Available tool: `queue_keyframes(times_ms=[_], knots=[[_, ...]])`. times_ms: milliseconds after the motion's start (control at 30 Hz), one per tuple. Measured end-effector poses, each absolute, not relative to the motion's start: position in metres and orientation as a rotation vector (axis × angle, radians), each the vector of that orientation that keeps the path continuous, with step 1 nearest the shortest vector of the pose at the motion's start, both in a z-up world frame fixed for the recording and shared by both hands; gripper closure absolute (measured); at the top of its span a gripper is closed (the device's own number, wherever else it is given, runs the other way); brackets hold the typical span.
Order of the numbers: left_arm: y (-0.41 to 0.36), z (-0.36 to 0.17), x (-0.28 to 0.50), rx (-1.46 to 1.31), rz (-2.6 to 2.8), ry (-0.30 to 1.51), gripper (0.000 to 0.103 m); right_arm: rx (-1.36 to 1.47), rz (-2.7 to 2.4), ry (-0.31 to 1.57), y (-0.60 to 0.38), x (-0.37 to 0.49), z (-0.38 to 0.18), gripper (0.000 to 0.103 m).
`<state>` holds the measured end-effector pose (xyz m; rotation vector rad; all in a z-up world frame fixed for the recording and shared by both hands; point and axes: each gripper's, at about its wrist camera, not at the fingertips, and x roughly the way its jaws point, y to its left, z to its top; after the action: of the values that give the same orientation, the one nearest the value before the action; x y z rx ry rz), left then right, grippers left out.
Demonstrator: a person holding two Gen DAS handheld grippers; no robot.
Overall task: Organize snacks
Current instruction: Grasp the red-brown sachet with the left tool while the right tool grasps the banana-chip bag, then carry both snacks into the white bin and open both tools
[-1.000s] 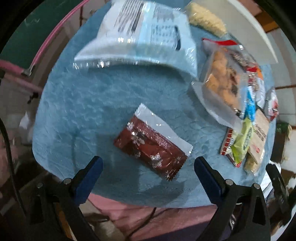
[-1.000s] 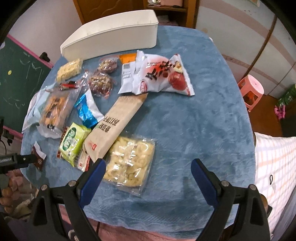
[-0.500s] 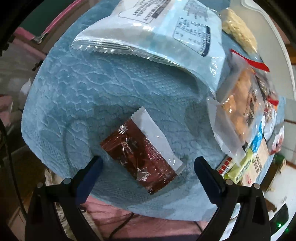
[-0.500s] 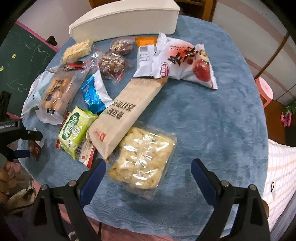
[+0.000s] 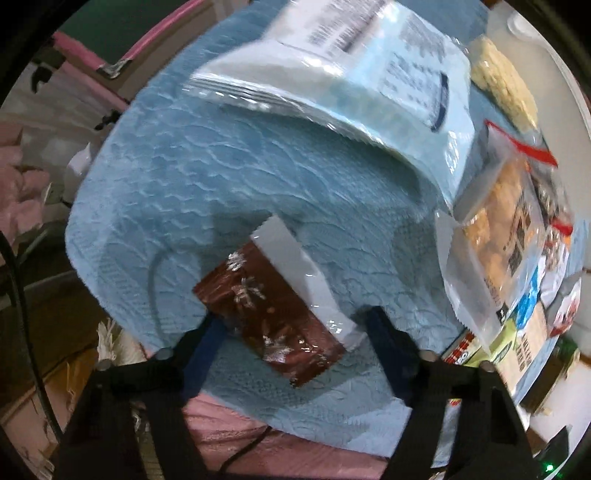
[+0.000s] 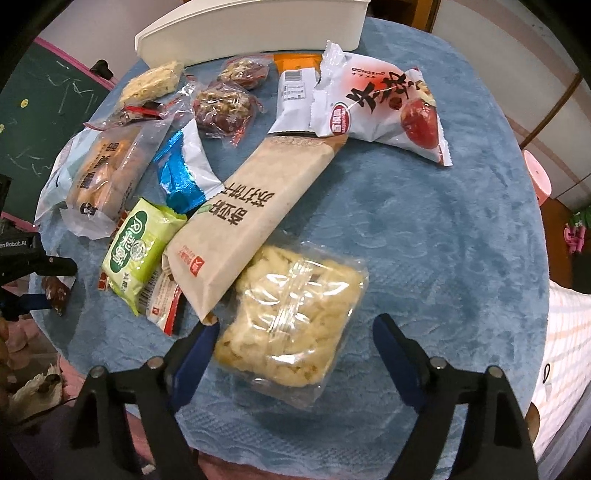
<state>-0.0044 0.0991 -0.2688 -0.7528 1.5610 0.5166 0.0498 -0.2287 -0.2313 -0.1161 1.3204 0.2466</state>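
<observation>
A brown snowflake-print packet (image 5: 266, 306) lies near the blue-covered table's edge. My left gripper (image 5: 295, 328) points down over it, jaws closing with the packet between them; the left pad (image 5: 210, 336) touches its edge, and the right pad sits just off its clear seal. In the right wrist view, a clear pack of yellow puffed snack (image 6: 291, 321) lies between the closing jaws of my right gripper (image 6: 295, 336). There the left finger (image 6: 199, 347) is at the pack's side and the right finger stands apart from it.
A white bin (image 6: 258, 33) stands at the table's far edge. Several snack packs crowd the left half: a long beige pack (image 6: 255, 214), a green packet (image 6: 140, 251), a red-and-white bag (image 6: 384, 107), a pale blue bag (image 5: 369, 81). Bare cloth (image 6: 443, 229) lies to the right.
The left jaws have narrowed around the brown packet and the view has rolled. The right gripper has sunk toward the yellow puffed pack, and its jaws have narrowed.
</observation>
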Motion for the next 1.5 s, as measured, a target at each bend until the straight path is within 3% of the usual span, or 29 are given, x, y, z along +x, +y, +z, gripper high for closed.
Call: queue_keyframes(times_ms=[100,200,633,933,1200,1500], knots=[[0.098,-0.262,-0.011,-0.756,0.509,1.530,0.064,-0.097,0.271,1.325,-0.229,0.050,-0.232,0.034],[0.098,-0.259,-0.013,-0.785,0.453,1.514,0.069,-0.095,0.271,1.321,-0.228,0.049,-0.231,0.037],[0.060,-0.216,0.008,-0.670,0.247,1.413,0.071,-0.009,0.197,1.258,-0.268,0.037,-0.196,0.039],[0.048,-0.146,0.021,-0.453,0.092,1.234,0.071,-0.015,0.224,1.160,-0.262,0.034,-0.161,0.039],[0.040,-0.069,0.058,-0.292,0.006,1.067,0.071,-0.052,0.288,1.005,-0.240,0.062,-0.084,0.039],[0.027,0.011,0.151,-0.131,-0.052,0.884,0.071,-0.112,0.282,0.816,-0.205,0.141,0.007,0.039]])
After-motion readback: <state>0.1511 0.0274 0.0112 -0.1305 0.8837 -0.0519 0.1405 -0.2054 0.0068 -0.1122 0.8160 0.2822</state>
